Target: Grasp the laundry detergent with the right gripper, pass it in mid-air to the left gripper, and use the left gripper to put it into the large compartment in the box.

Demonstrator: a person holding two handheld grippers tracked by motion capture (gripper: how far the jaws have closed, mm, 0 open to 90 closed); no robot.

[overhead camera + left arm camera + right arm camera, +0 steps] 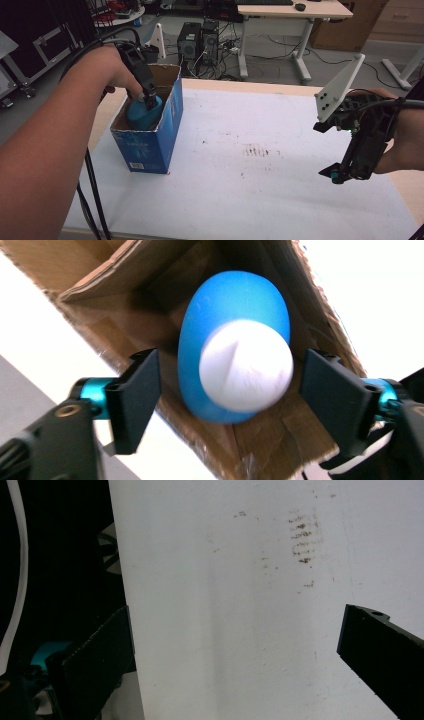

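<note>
Left of centre in the high view: an open-topped cardboard box with blue printed sides (150,131), standing upright on the white table cover (260,190). Inside the box, a blue egg-shaped bottle with a white round cap (141,114), its top just below the box rim. Directly above it, reaching down into the box mouth from the upper left of the frame, the left gripper (150,101), carried by a bare forearm that enters from the lower left corner.

In the left gripper view, at frame centre, the same blue bottle (232,365) seen cap-first, the white cap (246,366) toward the camera, brown inner walls of the cardboard box (100,280) around it. Left gripper (230,390) jaws parted, one black pad at the lower left, the other at the lower right, the bottle between them with a visible gap on each side; no pad pressing on it. Bottle slightly blurred.

At the right edge of the high view: the right gripper (336,176), tips pointed down and to the left, hanging above the bare table cover, well apart from the box. In the right gripper view, right gripper (235,650) jaws wide apart, nothing between them, white cover with faint brown smudges (302,540) in the upper right of the frame.
</note>
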